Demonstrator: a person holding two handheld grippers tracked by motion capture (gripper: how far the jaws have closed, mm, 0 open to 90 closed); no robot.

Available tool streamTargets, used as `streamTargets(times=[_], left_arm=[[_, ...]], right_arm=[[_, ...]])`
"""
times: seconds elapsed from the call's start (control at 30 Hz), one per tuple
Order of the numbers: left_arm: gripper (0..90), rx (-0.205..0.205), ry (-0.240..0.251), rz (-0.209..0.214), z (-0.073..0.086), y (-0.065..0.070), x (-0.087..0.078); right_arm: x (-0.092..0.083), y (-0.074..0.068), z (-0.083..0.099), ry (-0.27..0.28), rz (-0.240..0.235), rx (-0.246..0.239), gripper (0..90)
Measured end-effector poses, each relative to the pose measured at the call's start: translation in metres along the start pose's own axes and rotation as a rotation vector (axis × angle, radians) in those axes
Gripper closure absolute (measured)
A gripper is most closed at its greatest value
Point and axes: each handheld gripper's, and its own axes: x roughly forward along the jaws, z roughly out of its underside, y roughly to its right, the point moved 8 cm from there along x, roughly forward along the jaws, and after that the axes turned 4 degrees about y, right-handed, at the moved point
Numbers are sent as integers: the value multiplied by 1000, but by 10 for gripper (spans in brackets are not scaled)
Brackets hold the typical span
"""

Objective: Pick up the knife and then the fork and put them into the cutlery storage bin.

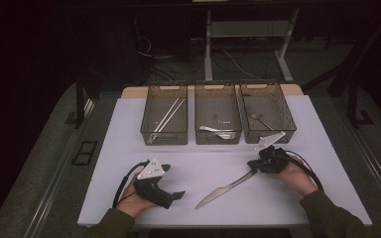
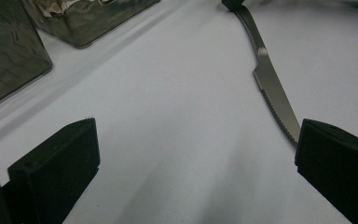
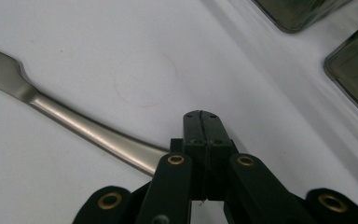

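A steel knife [image 1: 223,189] lies slanted on the white table [image 1: 188,158], its serrated blade toward the front. My right gripper [image 1: 254,166] sits low at the knife's handle end, held by a hand at the right. In the right gripper view its jaws [image 3: 200,120] are pressed together, and the knife handle [image 3: 88,130] runs in under them from the left; whether it is pinched is hidden. My left gripper [image 1: 176,197] rests at the front left in a hand, open. Its view shows the two jaws [image 2: 196,172] wide apart over bare table, with the knife blade [image 2: 272,91] ahead on the right.
Three dark see-through bins stand in a row at the back: the left bin [image 1: 164,134] holds chopsticks, the middle bin [image 1: 218,138] a white spoon, the right bin [image 1: 270,136] a fork. Bin corners show in both gripper views. The table's front edge runs just behind my hands.
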Motion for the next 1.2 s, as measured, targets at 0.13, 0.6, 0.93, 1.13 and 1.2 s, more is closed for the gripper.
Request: streamTargets(times=[0.13, 0.6, 0.93, 1.13, 1.2], left_arm=[[0, 0, 0, 0, 0, 0, 0], [0, -1, 1, 0, 0, 0, 0], [0, 1, 1, -1, -1, 0, -1], [0, 1, 6, 1, -1, 1, -1], [0, 1, 6, 1, -1, 1, -1]], right_arm=[[2, 1, 0, -8, 20, -9, 899], [-6, -6, 8, -74, 15, -20, 899], [-15, -16, 19, -106, -3, -31, 899], [-20, -24, 25, -121, -27, -23, 899], [-21, -25, 27, -125, -32, -21, 899]])
